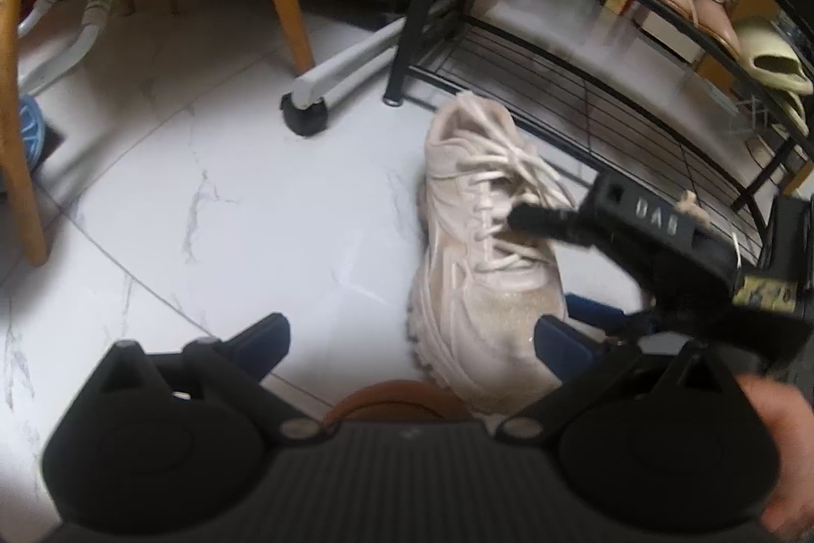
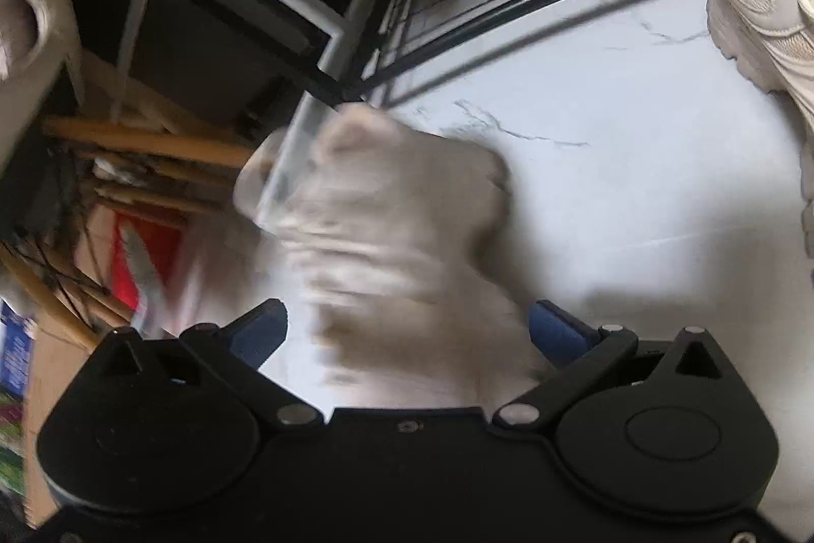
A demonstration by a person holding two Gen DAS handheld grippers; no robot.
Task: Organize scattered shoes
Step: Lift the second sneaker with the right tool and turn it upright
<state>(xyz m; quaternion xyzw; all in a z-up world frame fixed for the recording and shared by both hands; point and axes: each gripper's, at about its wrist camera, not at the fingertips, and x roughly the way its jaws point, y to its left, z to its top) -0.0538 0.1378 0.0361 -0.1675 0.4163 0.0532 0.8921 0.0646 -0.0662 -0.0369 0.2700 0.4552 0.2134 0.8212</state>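
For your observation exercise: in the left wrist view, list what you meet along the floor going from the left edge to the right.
Wooden chair leg → grey castor foot → beige sneaker → black shoe rack, its bottom shelf bare behind the sneaker.

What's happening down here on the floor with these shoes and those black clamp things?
A person is tidying shoes with two handheld grippers. The right gripper has a blurred beige sneaker between its spread fingers, near the black shoe rack. The left gripper is open beside the matching sneaker, which lies on the tiled floor.
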